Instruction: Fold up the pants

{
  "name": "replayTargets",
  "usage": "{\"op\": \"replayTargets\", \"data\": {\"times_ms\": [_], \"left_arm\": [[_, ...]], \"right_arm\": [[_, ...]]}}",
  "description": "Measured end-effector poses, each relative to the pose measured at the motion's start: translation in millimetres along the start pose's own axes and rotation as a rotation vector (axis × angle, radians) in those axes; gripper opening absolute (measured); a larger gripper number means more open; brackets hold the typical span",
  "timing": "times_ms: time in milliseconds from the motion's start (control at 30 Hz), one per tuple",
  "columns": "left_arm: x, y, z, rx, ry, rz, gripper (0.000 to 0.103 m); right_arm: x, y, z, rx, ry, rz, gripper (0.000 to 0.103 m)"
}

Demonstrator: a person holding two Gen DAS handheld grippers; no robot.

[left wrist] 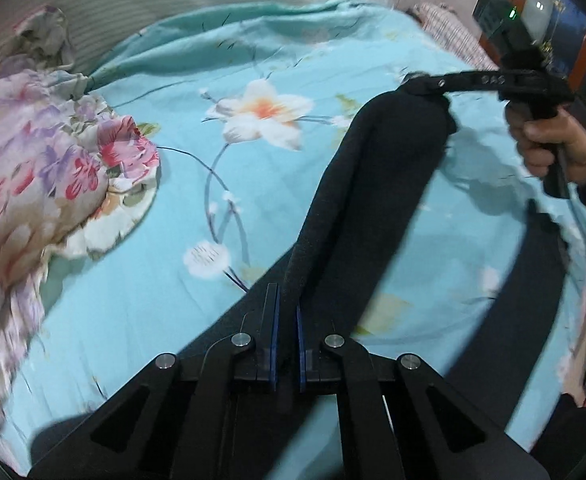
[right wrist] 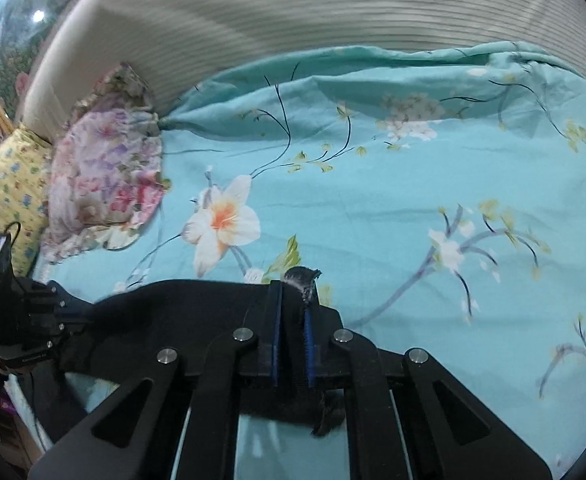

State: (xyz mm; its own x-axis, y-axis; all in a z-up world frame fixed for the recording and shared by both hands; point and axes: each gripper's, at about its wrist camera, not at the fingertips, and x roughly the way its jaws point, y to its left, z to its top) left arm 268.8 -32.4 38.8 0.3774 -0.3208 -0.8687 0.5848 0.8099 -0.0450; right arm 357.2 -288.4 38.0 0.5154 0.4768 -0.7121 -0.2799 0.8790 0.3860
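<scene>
Overhead, both grippers' fingers, left (left wrist: pixel 287 320) and right (right wrist: pixel 293 312), clamp the pants (left wrist: pixel 373 184) edge above the open bedsheet (left wrist: pixel 173 280).

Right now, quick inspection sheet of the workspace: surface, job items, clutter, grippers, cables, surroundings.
Surface: turquoise floral-print bedsheet, wrinkled toward the headboard.
Job's things: black fabric pants, stretched between both grippers and lifted off the sheet in the middle.
Clutter: pink and purple floral bedding bundle at the left; yellow patterned pillow beside it.
Grippers: left gripper fingers shut on the pants' edge; right gripper fingers shut on a bunched fabric end.
Cables: thin dark cable trailing from the right handle.
Surroundings: beige ribbed headboard; checked fabric at the far corner.
</scene>
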Motion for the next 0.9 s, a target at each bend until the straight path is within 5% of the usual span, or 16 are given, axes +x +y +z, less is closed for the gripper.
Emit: {"op": "replayTargets", "data": {"times_ms": [300, 900], "left_arm": [[-59.0, -45.8, -49.9, -0.065, -0.063, -0.057, 0.004], [-84.2, -114.1, -123.5, -0.154, -0.078, -0.097, 0.004]], "right_arm": [[-64.3, 4.6, -51.0, -0.02, -0.068, 0.099, 0.01], [-134.1, 5.1, -158.5, 0.037, -0.1, 0.161, 0.009]]}}
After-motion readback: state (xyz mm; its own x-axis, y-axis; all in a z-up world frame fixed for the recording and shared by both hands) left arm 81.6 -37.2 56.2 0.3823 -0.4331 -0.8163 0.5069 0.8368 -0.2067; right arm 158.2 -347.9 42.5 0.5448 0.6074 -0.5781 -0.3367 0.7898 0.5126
